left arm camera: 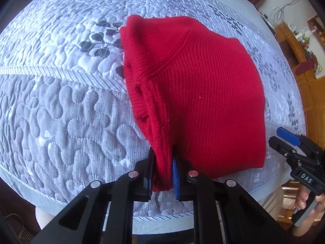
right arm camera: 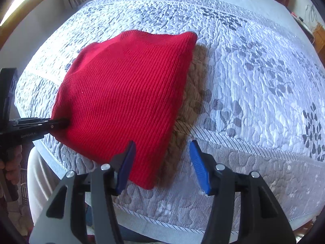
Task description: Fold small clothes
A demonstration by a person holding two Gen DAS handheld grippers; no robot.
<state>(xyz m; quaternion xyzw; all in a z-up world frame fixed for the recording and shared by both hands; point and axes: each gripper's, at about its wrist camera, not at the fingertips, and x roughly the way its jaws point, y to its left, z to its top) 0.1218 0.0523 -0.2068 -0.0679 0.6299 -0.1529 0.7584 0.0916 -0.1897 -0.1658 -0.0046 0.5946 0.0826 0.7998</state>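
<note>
1. Left wrist view: the left gripper (left arm camera: 162, 170) has its jaws pinched on the near left edge of the red knitted garment (left arm camera: 195, 93), a bunched ridge of fabric standing up between the pads. The garment lies already doubled over on the quilted bedspread (left arm camera: 61, 105), near its front edge. The right gripper (left arm camera: 284, 140) hangs at the far right, just off the garment's near right corner

2. Right wrist view: the right gripper (right arm camera: 162, 166) stands about half open with nothing held; the garment's (right arm camera: 126, 93) near right corner lies below and between its blue pads (right arm camera: 200, 168), which do not press on it. A brown knitted piece (right arm camera: 193, 97) shows from under the garment's right side. The left gripper (right arm camera: 61, 123) bites the left edge

3. Judgement: a further fold is being set up, one corner taken. Next, the right gripper needs to drop onto its corner and close, catching only the red layers, then both lift together evenly
</note>
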